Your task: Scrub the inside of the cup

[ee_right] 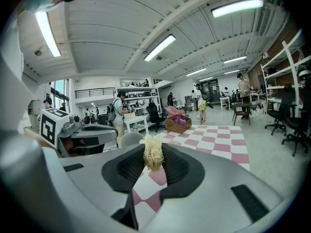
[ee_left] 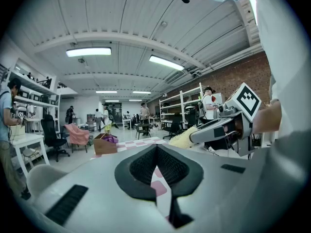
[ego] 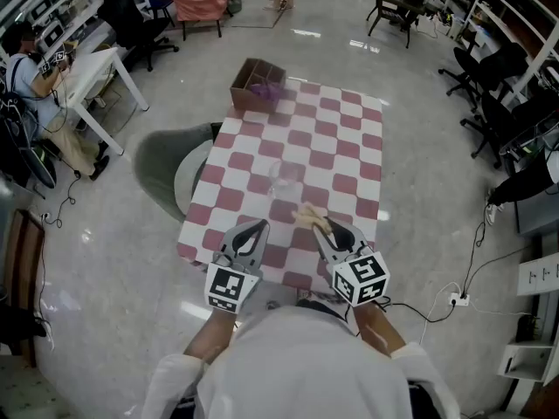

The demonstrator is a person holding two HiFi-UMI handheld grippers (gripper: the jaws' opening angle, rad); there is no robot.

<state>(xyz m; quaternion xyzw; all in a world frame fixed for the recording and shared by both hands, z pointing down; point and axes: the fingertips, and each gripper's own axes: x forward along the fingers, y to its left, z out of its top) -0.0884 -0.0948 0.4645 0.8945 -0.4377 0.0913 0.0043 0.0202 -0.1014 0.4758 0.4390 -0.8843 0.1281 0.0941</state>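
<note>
The right gripper (ego: 327, 229) clamped a pale, stringy scrubber (ee_right: 153, 152) over the checkered desk's (ego: 354, 151) near edge. The left gripper (ego: 255, 228) hovered beside it, jaws together and empty. The clear cup (ego: 286, 175) sat mid-desk, beyond both.

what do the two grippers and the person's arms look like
Both the left gripper and the right gripper have pale grey tapering jaws lined with black ribbed pads. Each carries a white cube with black square markers. The person wears white sleeves.
</note>
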